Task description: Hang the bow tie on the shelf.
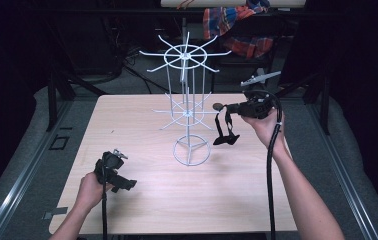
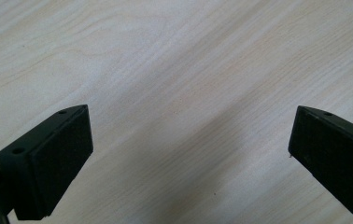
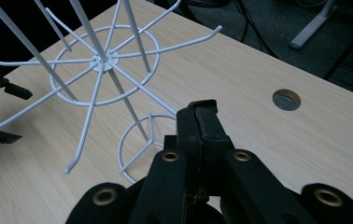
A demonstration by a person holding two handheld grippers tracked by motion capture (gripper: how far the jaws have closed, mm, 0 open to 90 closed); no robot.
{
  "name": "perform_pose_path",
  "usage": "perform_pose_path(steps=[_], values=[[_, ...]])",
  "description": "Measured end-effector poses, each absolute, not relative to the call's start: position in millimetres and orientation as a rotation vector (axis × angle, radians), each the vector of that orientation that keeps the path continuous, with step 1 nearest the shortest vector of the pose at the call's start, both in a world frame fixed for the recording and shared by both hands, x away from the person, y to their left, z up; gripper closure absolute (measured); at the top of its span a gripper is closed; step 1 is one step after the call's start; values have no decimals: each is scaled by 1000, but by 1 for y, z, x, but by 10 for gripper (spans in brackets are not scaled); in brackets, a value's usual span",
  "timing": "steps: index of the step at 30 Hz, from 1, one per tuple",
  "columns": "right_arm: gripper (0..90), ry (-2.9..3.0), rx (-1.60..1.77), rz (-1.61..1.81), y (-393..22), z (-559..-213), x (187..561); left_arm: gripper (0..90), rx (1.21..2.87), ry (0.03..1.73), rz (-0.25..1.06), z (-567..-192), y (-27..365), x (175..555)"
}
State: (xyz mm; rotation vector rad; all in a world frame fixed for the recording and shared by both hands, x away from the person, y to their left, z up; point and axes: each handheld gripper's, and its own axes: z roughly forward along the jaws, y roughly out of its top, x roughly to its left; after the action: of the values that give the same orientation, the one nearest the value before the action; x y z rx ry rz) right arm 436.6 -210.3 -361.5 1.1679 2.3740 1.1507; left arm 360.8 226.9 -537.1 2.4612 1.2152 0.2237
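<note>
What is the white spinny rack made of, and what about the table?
The white rack looks like thin metal wire with a white coating: slim stiff rods, hooked tips, a ring base. The table looks like pale wood or wood-look laminate: grain lines show, with a smooth matte surface.

- Counter (image 1: 142, 200): pale light wood w/ fine grain lines; grain streaks run diagonal in left gripper view.
- Wire display rack (image 1: 189, 107): all white – hooks, spokes, ring base.
- Left claw (image 1: 122, 182): matte black; pads (image 2: 62, 158) black too.
- Right claw (image 1: 227, 106): black, w/ brass-coloured rivets at joints in right gripper view.
- Strap (image 1: 224, 131) hanging from right claw: black.
- Cables (image 1: 272, 165): black.
- Cloth (image 1: 237, 25) at back: plaid, red/orange & blue w/ white bits.
- Floor mat (image 1: 27, 150) around counter: grey.
- Hole (image 3: 286, 99) in counter: grey-brown inside.
- Background: near black.
</note>
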Motion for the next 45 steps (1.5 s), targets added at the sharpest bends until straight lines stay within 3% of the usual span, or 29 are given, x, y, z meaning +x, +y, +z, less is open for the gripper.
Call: perform_pose_path(steps=[45], values=[[891, 2473, 1081, 1071, -158, -373, 444, 0, 2456, 1211, 220, -537, 227, 360]])
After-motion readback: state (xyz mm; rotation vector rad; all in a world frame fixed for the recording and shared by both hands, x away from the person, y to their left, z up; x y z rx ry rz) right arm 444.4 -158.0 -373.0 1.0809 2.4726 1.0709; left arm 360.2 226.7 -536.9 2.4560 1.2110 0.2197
